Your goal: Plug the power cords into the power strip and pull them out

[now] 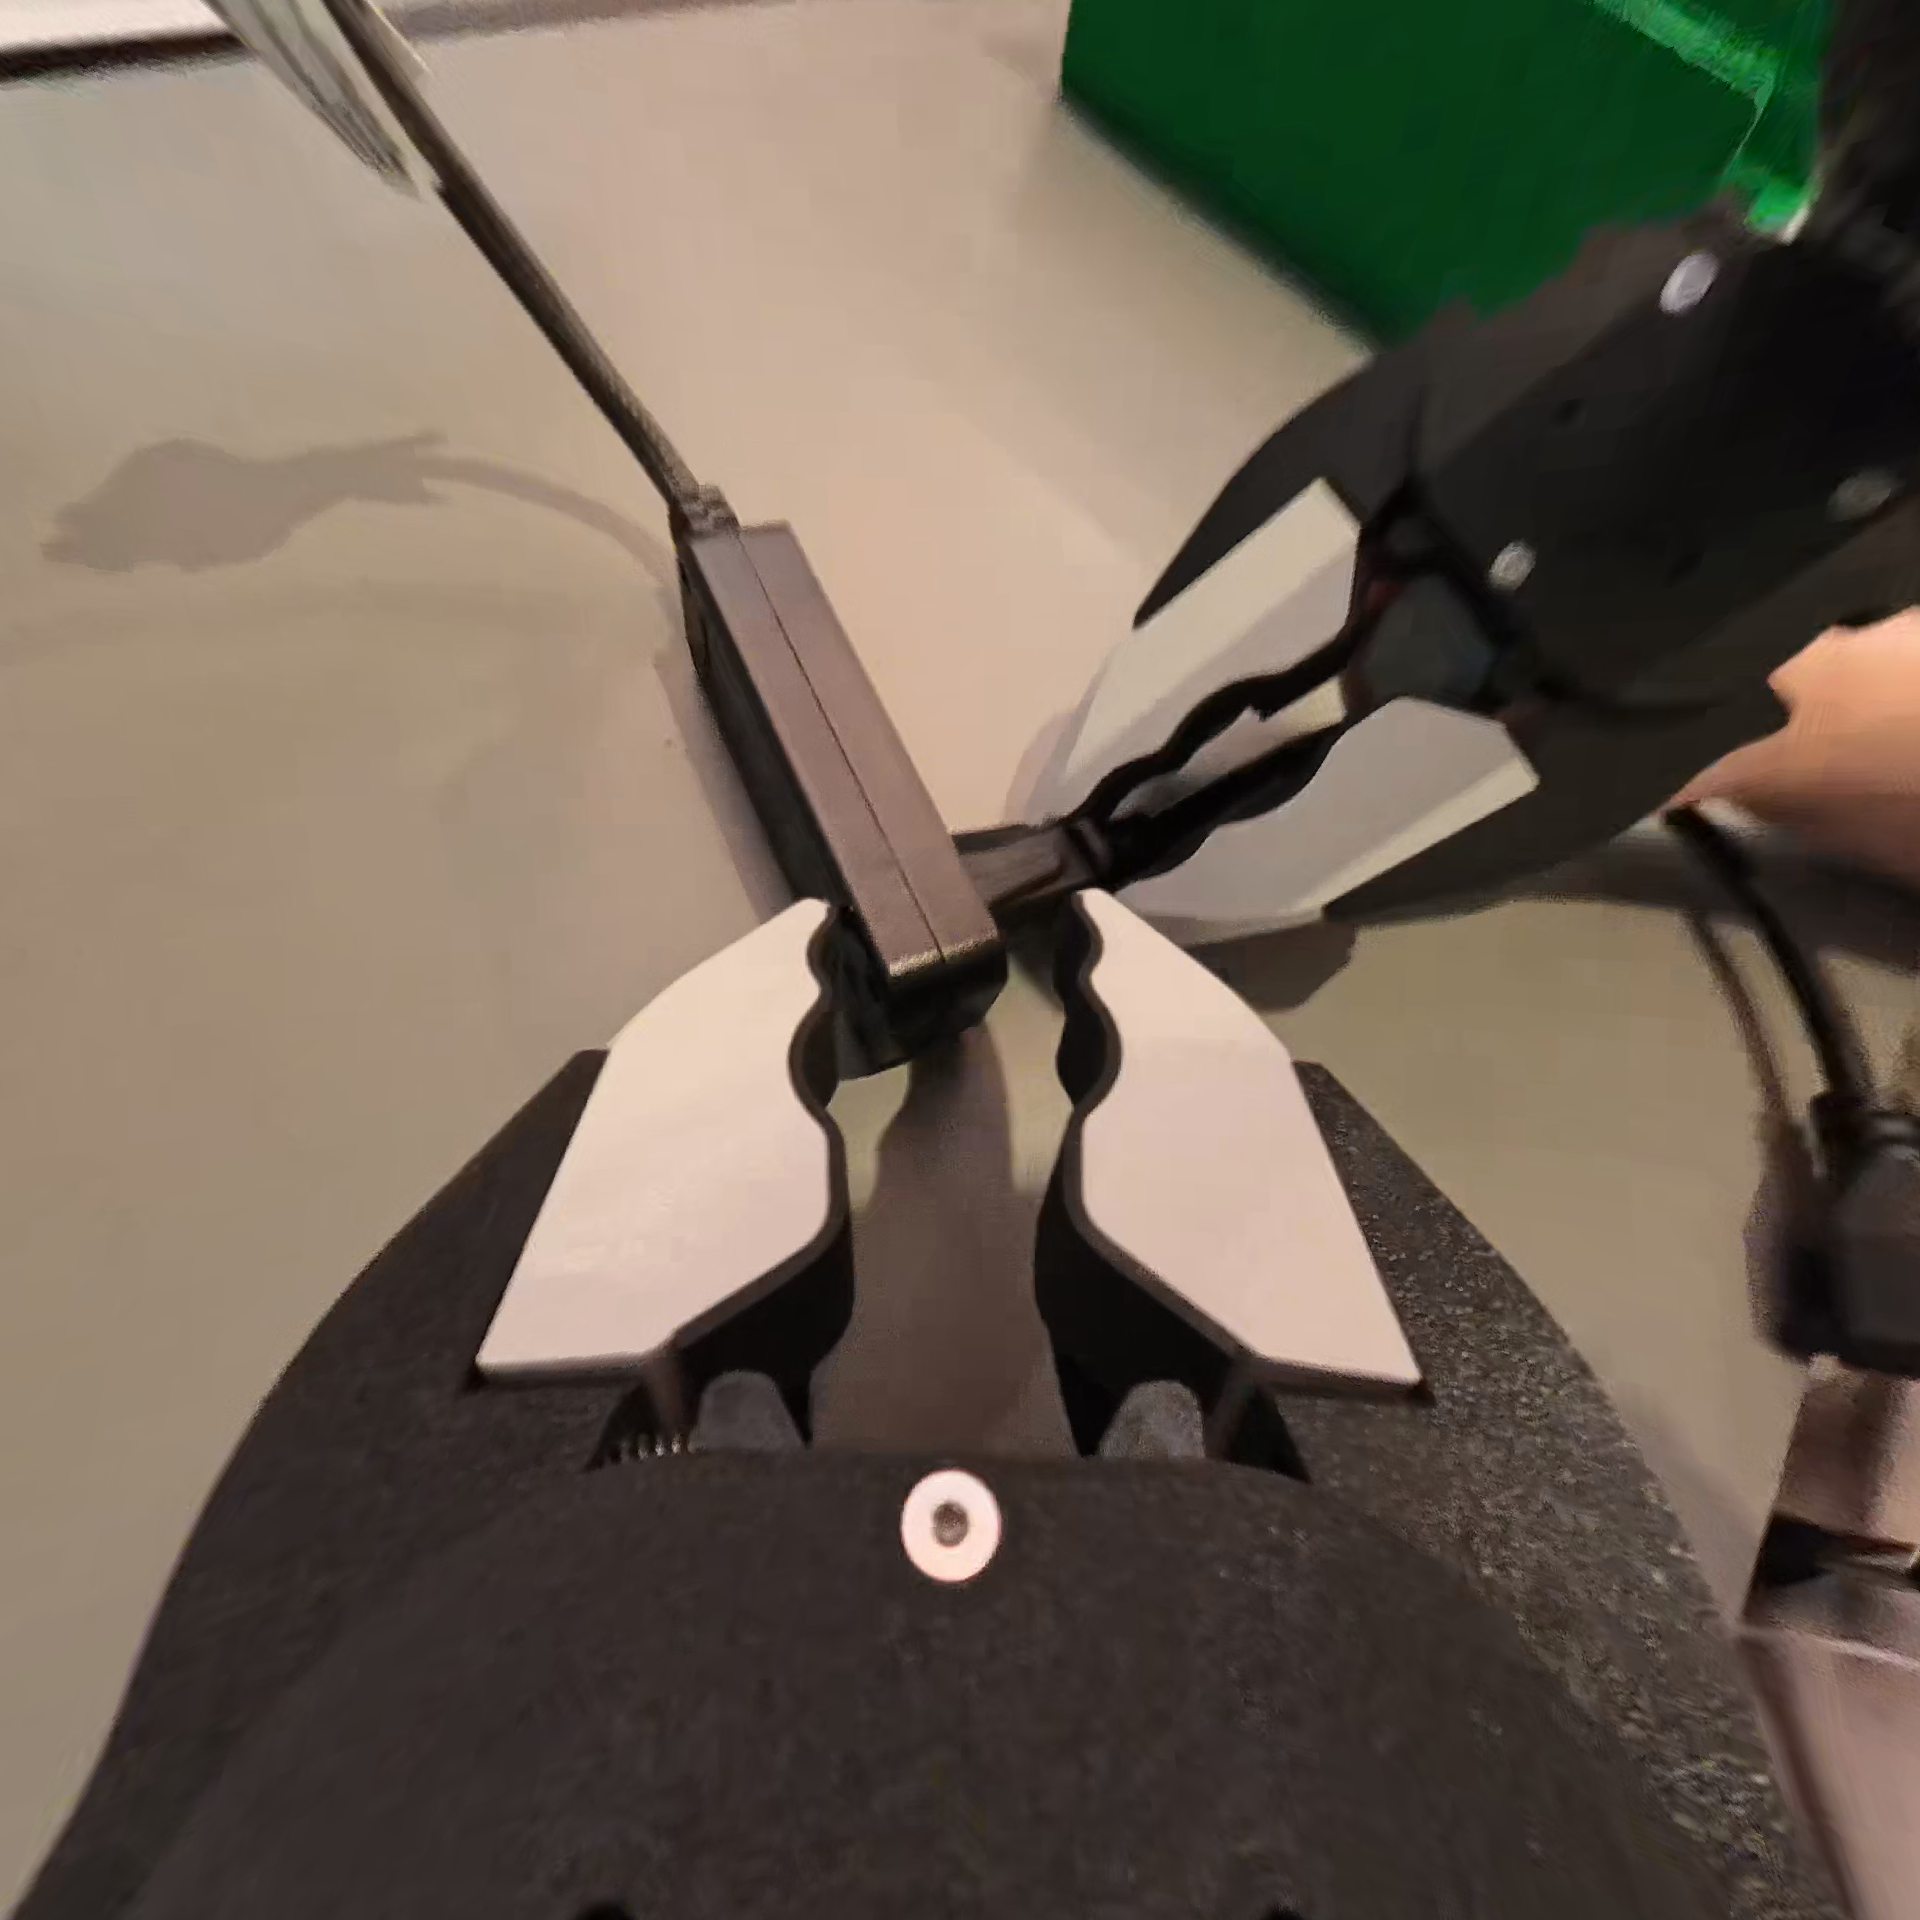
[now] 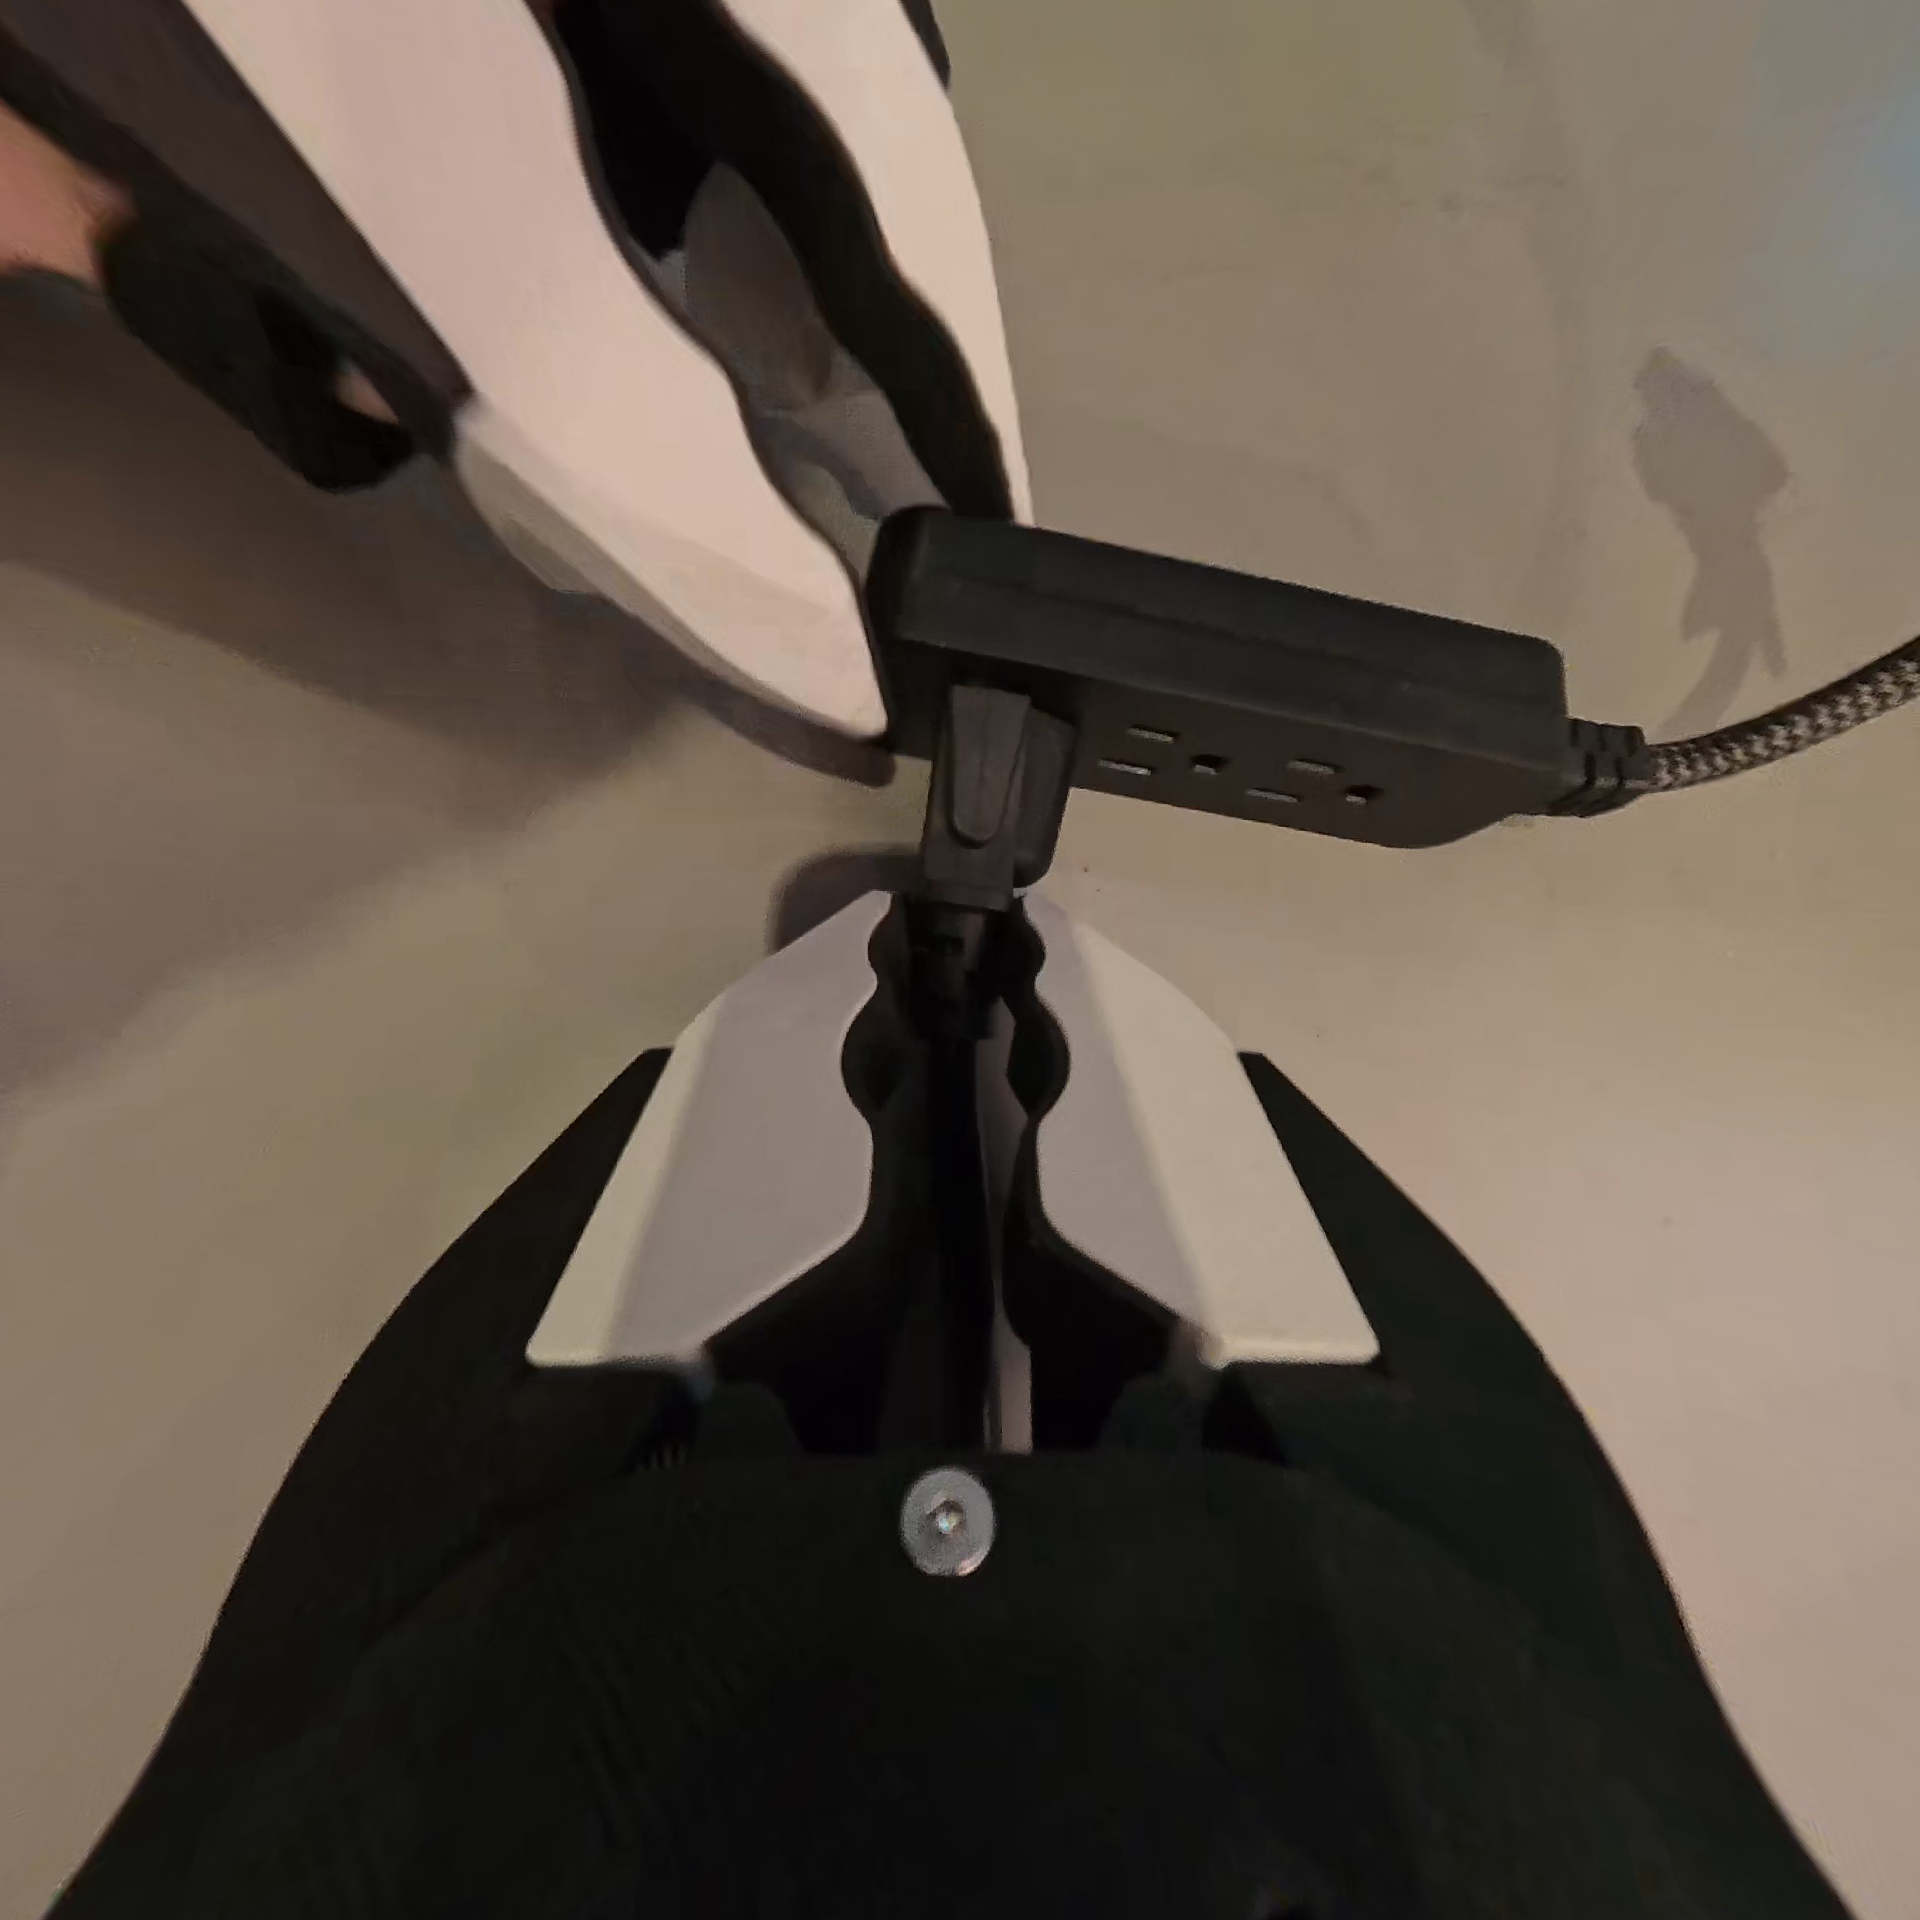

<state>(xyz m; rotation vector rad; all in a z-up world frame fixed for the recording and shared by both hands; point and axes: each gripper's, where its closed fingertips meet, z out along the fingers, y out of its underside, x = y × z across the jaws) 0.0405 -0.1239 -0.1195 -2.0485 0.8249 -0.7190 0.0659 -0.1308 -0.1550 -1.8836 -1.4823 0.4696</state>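
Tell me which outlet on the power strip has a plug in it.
The end outlet farthest from the braided cord on the black plastic power strip holds the black plug; the other two outlets show bare slots.

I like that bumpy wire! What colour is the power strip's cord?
The cord is braided black and grey; the right wrist view shows it best.

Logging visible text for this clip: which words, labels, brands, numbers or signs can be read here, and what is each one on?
White tag on the braided cord: dark print, too blurred to read.
Power strip: no marking that can be read in either view.
Plug: no marking visible.
Nothing else in the two views carries text.
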